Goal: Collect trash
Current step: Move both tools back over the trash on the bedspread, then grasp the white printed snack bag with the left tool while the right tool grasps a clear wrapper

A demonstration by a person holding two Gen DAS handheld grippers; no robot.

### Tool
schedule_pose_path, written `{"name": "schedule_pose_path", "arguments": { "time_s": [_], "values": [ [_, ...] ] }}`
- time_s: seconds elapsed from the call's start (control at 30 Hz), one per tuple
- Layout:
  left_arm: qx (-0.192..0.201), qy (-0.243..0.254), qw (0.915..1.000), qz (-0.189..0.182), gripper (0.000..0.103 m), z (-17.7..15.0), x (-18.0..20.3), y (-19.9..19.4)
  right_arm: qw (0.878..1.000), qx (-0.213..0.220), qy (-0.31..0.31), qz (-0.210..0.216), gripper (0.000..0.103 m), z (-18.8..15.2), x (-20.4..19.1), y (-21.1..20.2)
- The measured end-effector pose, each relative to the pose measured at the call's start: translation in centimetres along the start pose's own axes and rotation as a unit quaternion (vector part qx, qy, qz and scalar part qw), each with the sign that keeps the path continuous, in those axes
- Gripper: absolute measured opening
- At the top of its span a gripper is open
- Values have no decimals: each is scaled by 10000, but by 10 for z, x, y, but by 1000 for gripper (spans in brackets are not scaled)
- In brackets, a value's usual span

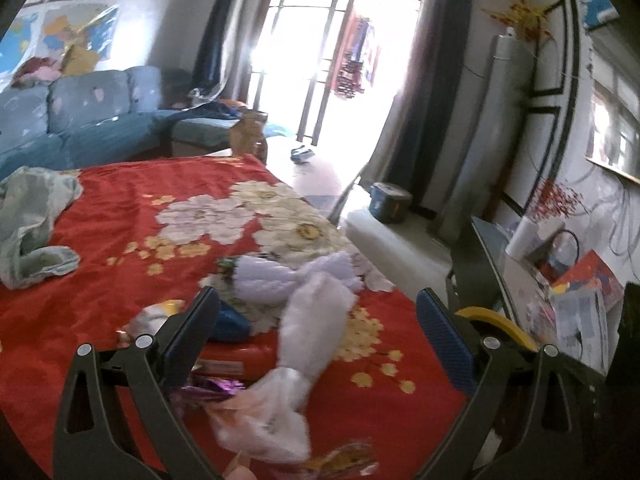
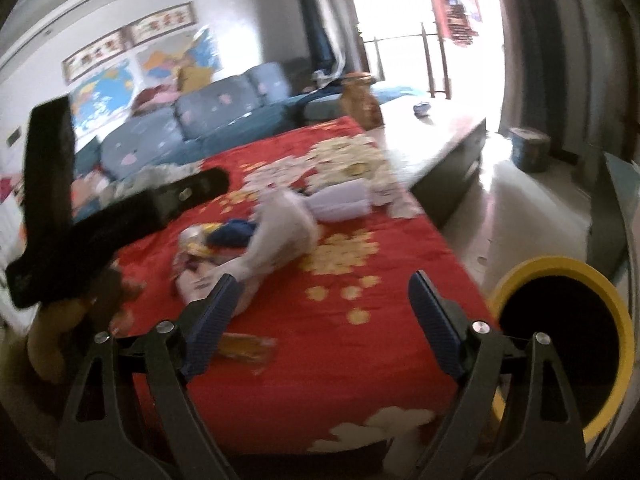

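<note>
Both grippers, left (image 1: 316, 320) and right (image 2: 320, 300), are held with fingers spread wide, nothing gripped. Wrappers (image 2: 200, 248) lie at ten o'clock on the red-clothed tabletop (image 2: 360, 360); the cloth could be pinched along with them.

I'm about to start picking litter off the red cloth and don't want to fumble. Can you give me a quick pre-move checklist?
1. Left gripper open and empty: ok.
2. Right gripper open and empty: ok.
3. Trash in view: ok, white plastic bag, purple wrapper and blue packet lie on the red cloth.
4. Yellow-rimmed bin open beside the table: ok.
5. Sharp view of the wrappers: not ok, blurred.
6. Bag's contents: cannot tell.
</note>
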State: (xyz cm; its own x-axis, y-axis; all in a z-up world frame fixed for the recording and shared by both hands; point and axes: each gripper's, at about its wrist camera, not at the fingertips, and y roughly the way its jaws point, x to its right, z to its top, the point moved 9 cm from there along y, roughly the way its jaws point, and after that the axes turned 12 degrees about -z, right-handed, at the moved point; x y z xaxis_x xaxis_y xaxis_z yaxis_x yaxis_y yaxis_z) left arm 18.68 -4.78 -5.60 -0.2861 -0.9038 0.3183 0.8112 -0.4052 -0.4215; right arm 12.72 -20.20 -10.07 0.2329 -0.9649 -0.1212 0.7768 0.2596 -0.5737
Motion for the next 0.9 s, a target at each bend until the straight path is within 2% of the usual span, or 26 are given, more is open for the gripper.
{"name": "schedule_pose_path", "arguments": {
  "time_s": [0.27, 0.5, 0.7, 0.83, 0.9],
  "values": [
    [97, -340, 9987, 377, 95, 4, -43, -16, 9961, -241, -672, 517, 80, -13, -52, 10],
    [29, -690, 9951, 711, 95, -3, -83, -25, 9884, -554, -1238, 677, 80, -37, -79, 26],
    [-188, -932, 9923, 790, 95, -15, -103, -23, 9801, -680, -1723, 709, 80, -50, -98, 38],
    [-321, -1082, 9906, 767, 94, -26, -111, -16, 9788, -871, -1710, 723, 80, -58, -96, 52],
    [-345, -1146, 9899, 753, 94, -30, -112, -12, 9785, -962, -1666, 739, 75, -62, -95, 58]
  ]
}}
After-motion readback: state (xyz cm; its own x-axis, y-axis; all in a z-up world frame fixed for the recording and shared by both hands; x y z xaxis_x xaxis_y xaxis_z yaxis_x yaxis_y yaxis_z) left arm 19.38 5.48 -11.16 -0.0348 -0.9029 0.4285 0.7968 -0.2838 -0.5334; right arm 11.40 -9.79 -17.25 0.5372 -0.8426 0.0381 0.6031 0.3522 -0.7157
